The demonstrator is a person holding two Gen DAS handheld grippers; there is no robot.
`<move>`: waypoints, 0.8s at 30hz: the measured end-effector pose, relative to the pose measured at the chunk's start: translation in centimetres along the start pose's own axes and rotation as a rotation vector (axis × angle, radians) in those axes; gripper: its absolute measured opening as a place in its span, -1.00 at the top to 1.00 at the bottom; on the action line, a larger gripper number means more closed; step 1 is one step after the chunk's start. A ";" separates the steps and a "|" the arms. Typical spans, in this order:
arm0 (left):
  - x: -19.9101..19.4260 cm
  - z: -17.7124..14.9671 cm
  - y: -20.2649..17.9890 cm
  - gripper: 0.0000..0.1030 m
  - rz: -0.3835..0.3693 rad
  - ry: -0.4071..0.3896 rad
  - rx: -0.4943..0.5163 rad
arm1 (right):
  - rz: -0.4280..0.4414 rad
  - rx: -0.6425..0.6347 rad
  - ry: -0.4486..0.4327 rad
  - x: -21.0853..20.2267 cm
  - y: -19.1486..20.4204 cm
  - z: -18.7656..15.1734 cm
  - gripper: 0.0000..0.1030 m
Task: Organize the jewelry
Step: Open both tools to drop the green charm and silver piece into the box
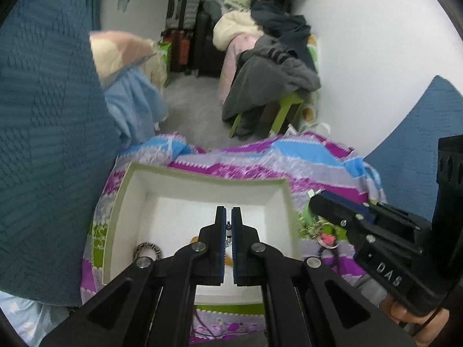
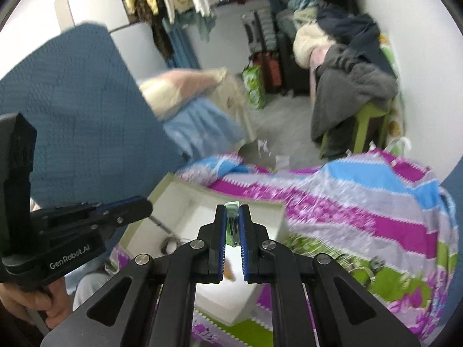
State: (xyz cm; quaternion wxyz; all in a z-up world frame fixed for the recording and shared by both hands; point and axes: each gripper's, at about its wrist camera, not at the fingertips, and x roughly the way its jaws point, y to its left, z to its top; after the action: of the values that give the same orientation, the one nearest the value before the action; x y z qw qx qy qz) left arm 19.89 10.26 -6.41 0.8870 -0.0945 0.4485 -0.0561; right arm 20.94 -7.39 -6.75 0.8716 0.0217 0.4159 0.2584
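Observation:
An open white box (image 1: 202, 177) lies on a striped purple bedspread (image 1: 289, 159). My left gripper (image 1: 228, 212) hangs over the box, shut on a thin black-and-white piece of jewelry (image 1: 228, 230) that shows between its pads. A striped ring (image 1: 148, 249) and an orange piece (image 1: 228, 261) lie on the box floor. To the right, my right gripper (image 1: 318, 205) reaches over a small heap of jewelry (image 1: 324, 232). In the right wrist view my right gripper (image 2: 232, 211) is shut on a mint-green striped clip (image 2: 232, 206) above the box (image 2: 185, 199). My left gripper (image 2: 144, 205) is at the left.
A blue quilted cushion (image 1: 49, 115) rises just left of the box. Beyond the bed are a grey floor, a green stool piled with clothes (image 1: 269, 86) and suitcases (image 1: 182, 29). A hand (image 2: 31, 303) grips the left tool. More trinkets (image 2: 367, 266) lie on the bedspread (image 2: 347, 202).

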 end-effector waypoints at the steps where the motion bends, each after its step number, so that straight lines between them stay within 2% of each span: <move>1: 0.5 -0.3 0.3 0.98 -0.001 0.013 -0.005 | 0.000 -0.002 0.020 0.9 0.2 -0.4 0.87; 7: 3.7 -1.9 2.2 0.98 0.001 0.079 -0.033 | -0.005 -0.004 0.132 5.0 0.3 -2.9 0.87; 16: 5.8 -3.6 4.3 0.94 0.007 0.130 -0.094 | -0.025 -0.020 0.209 7.6 0.3 -4.5 0.86; 22: 4.6 -3.3 4.5 0.92 0.025 0.130 -0.122 | -0.024 -0.012 0.203 7.2 0.0 -4.2 0.82; 24: 3.9 -3.1 4.3 0.92 0.031 0.118 -0.128 | -0.024 -0.011 0.183 6.4 0.0 -3.7 0.65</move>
State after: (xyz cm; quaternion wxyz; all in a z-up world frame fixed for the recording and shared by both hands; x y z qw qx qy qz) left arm 19.77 13.41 -12.17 0.8520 -0.1409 0.5039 -0.0190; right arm 21.54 -4.99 -13.76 0.8331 -0.0119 0.4927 0.2510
